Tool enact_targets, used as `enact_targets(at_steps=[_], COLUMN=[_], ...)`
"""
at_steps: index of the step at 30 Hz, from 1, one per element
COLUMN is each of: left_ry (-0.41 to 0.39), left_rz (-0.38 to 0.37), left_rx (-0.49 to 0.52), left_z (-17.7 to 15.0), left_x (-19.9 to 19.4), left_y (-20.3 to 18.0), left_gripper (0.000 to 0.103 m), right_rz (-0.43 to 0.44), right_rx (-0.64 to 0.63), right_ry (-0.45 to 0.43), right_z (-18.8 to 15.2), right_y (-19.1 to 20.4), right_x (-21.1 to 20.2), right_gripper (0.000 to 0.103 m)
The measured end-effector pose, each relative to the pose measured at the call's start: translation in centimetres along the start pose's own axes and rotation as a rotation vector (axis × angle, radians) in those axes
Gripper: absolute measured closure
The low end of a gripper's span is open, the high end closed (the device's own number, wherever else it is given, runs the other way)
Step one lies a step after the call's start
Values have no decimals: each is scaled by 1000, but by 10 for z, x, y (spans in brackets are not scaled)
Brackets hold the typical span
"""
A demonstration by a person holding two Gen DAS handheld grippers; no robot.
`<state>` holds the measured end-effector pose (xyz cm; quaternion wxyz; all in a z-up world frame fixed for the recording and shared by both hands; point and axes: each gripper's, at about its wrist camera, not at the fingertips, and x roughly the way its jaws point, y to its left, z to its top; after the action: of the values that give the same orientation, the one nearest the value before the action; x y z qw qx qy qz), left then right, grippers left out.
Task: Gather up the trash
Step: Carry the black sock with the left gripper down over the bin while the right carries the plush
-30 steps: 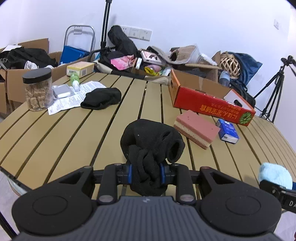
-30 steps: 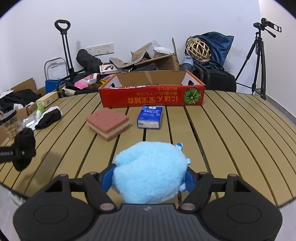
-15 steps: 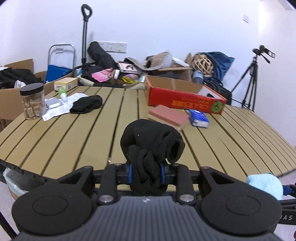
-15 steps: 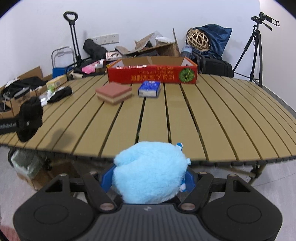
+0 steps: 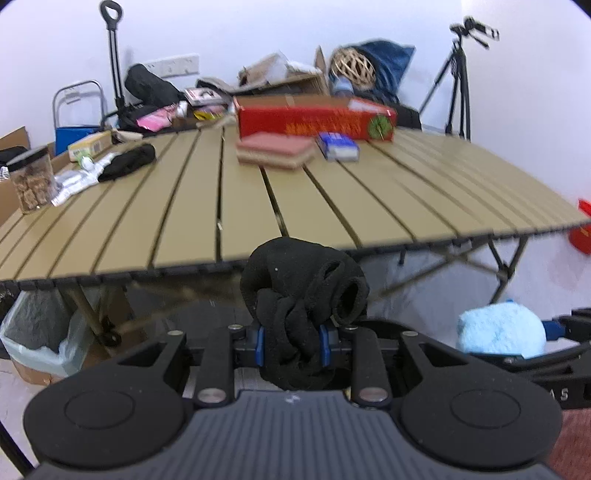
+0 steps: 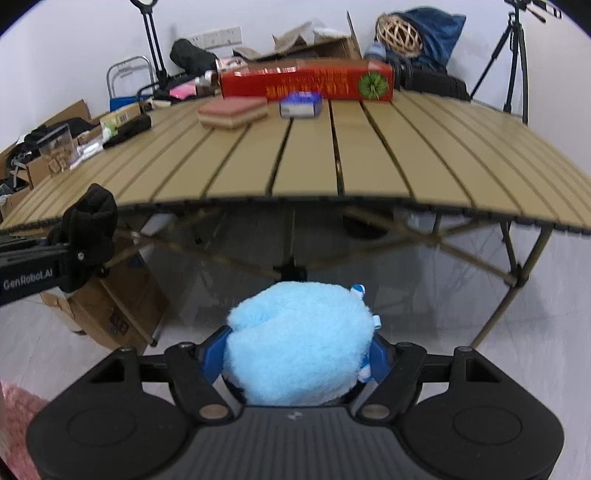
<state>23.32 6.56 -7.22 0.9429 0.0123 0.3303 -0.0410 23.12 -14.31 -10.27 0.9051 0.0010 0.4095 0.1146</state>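
1. The black sock bundle (image 5: pixel 303 295) is pinched between the blue pads of the left claw (image 5: pixel 291 345), which is pressed tight on it; it hangs in the air off the near edge of the counter (image 5: pixel 295 192), lower than the slatted top.
2. The fluffy light-blue ball (image 6: pixel 299 343) is squeezed between the pads of the right claw (image 6: pixel 299 360), whose jaws stand fairly wide around it; it too is held off the counter edge, over the pale floor (image 6: pixel 535 369).
3. In the left wrist view the blue ball shows low at the right, beside the sock; in the right wrist view the sock shows at the left edge; the two claws are near each other, side by side.
4. On the tan slatted counter lie a pink-topped sponge block (image 5: pixel 275 151) and a small blue carton (image 5: pixel 338 146) just beside it, with a long red box (image 5: pixel 314 120) behind both at the far edge.
5. Toward the left end sit another black sock (image 5: pixel 127 162), some white papers (image 5: pixel 74 182) and a clear jar with a black lid (image 5: pixel 31 181).
6. Under the counter show crossed folding legs (image 6: pixel 406 236); a bin with a clear liner (image 5: pixel 40 332) stands on the floor at the left.
7. Along the white wall are heaped boxes and bags, a woven ball (image 6: pixel 399 31) and a tripod (image 5: pixel 458 81).
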Motion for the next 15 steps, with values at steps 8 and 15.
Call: enact_targets(at_steps=[8,15], left_ry=[99,255], left_rz=[-9,-26], left_rx=[42,69], left_z=[-28,-55], left_x=[11,34], left_y=[-14,-26], left_gripper=[76,76], right_rz=[-1,-21], right_rx=[29,50], right_ry=[85,133], right_z=[-33,-52], right_y=[-10,-22], right_x=[18,34], right_gripper=[30,30])
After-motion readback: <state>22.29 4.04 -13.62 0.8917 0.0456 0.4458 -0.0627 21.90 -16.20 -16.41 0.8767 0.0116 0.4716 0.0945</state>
